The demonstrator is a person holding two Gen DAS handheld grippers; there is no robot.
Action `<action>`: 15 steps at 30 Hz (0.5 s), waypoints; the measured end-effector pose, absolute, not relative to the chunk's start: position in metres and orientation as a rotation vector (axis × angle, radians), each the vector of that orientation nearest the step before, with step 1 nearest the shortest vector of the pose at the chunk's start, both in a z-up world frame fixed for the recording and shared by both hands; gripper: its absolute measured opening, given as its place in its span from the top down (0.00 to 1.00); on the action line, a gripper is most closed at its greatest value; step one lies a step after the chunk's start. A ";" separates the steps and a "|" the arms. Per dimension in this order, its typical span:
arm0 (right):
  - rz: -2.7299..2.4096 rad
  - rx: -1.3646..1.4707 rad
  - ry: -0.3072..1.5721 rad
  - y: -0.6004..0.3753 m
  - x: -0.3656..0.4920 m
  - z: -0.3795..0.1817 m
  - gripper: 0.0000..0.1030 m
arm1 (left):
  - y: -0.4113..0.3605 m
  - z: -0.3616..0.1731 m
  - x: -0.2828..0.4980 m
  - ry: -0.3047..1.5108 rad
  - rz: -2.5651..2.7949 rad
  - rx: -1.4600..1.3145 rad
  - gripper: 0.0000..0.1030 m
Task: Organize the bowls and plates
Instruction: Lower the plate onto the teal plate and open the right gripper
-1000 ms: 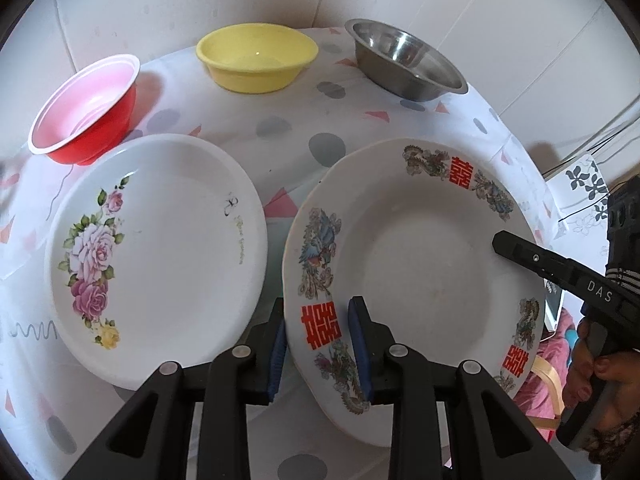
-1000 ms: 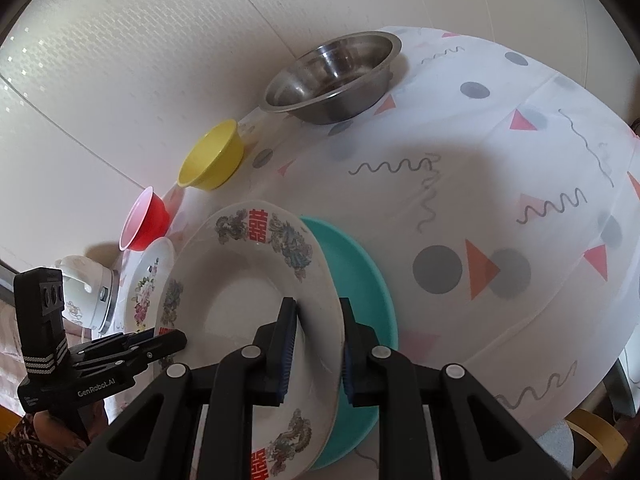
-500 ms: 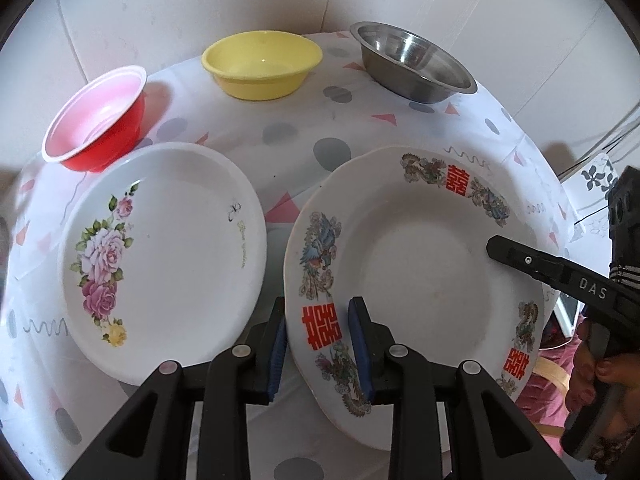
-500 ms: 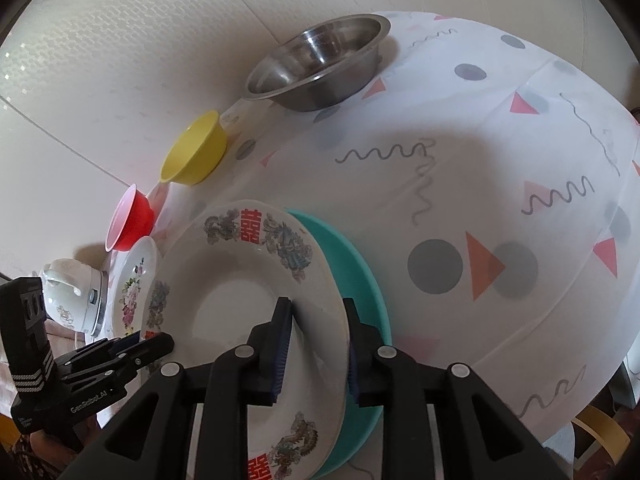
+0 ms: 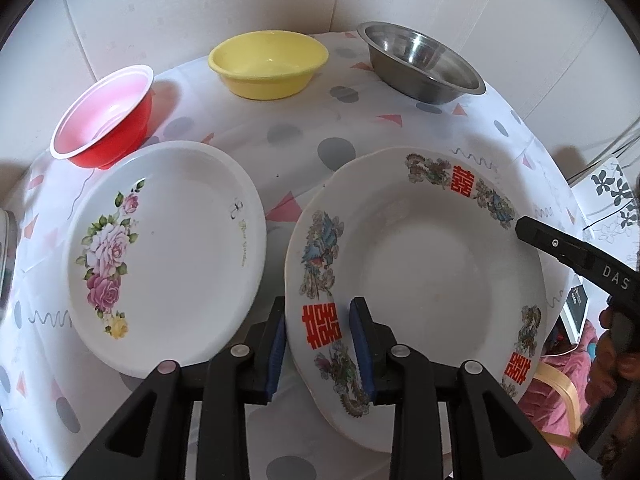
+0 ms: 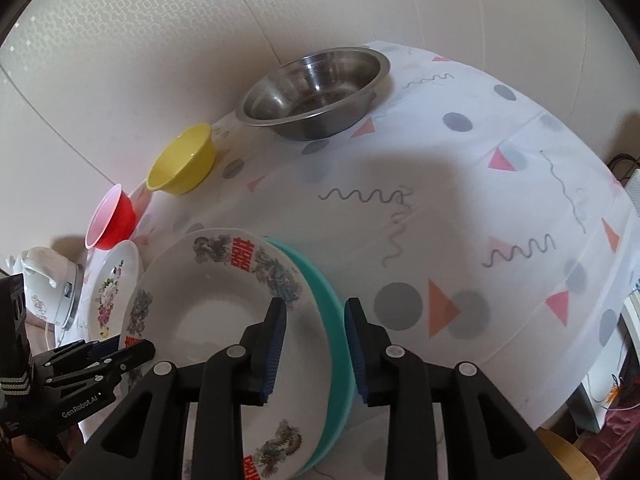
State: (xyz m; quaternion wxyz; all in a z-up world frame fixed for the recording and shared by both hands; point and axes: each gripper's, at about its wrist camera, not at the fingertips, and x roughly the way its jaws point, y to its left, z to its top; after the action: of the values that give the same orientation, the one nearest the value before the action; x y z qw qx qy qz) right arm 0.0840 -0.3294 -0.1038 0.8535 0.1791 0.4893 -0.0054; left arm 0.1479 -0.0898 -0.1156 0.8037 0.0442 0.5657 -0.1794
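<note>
A white plate with red characters and dragon print [image 5: 424,256] lies on a teal plate [image 6: 332,312] on the table. My left gripper [image 5: 320,332] straddles its near-left rim, jaws apart with a gap at the pads. My right gripper [image 6: 314,340] straddles the right rims of both plates, jaws apart and not pressing. A white rose-print plate [image 5: 160,248] lies to the left, also in the right wrist view [image 6: 114,288]. A red bowl [image 5: 106,116], a yellow bowl [image 5: 268,64] and a steel bowl [image 5: 420,64] stand at the back.
The round table has a white patterned cloth [image 6: 460,208] and stands against a cream padded wall. A white kettle [image 6: 48,284] sits at the far left. A wooden chair [image 5: 560,396] and pink fabric are beside the table's right edge.
My right gripper's jaws have opened wider around the plate rims. The left wrist view has drawn back a little; the character plate stays flat on the teal plate.
</note>
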 end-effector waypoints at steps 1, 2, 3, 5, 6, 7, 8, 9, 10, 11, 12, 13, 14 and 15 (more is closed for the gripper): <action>-0.013 0.385 1.029 -0.330 0.083 -0.104 0.70 | -0.090 -0.115 0.148 1.212 -0.383 0.095 0.59; -0.018 0.393 1.028 -0.331 0.082 -0.104 0.70 | -0.090 -0.114 0.147 1.208 -0.380 0.096 0.55; -0.019 0.400 1.025 -0.330 0.080 -0.103 0.70 | -0.089 -0.113 0.145 1.205 -0.379 0.095 0.49; -0.013 0.403 1.023 -0.327 0.078 -0.103 0.70 | -0.088 -0.111 0.143 1.199 -0.384 0.090 0.47; -0.014 0.397 1.024 -0.325 0.078 -0.102 0.70 | -0.088 -0.109 0.142 1.196 -0.384 0.093 0.46; -0.016 0.387 1.024 -0.322 0.078 -0.101 0.70 | -0.088 -0.108 0.141 1.195 -0.386 0.096 0.45; -0.014 0.378 1.021 -0.319 0.078 -0.100 0.70 | -0.087 -0.107 0.140 1.193 -0.387 0.097 0.44; -0.012 0.371 1.018 -0.317 0.077 -0.099 0.70 | -0.086 -0.105 0.139 1.191 -0.386 0.095 0.43; -0.016 0.365 1.018 -0.316 0.078 -0.098 0.69 | -0.085 -0.104 0.138 1.188 -0.385 0.094 0.41; -0.023 0.354 1.018 -0.314 0.078 -0.097 0.68 | -0.083 -0.102 0.137 1.183 -0.382 0.091 0.39; -0.027 0.348 1.019 -0.313 0.077 -0.096 0.68 | -0.081 -0.099 0.136 1.174 -0.376 0.089 0.34; -0.030 0.342 1.019 -0.312 0.077 -0.096 0.68 | -0.079 -0.096 0.135 1.163 -0.372 0.087 0.31; -0.032 0.339 1.020 -0.312 0.077 -0.095 0.68 | -0.077 -0.094 0.134 1.154 -0.369 0.083 0.30; -0.033 0.341 1.019 -0.312 0.076 -0.095 0.68 | -0.075 -0.092 0.134 1.150 -0.367 0.081 0.30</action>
State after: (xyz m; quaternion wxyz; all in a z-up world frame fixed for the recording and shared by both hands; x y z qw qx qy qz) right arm 0.0765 -0.3121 -0.0952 0.8590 0.1622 0.4854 -0.0158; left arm 0.1340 -0.0755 -0.0922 0.8227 0.0380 0.5404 -0.1726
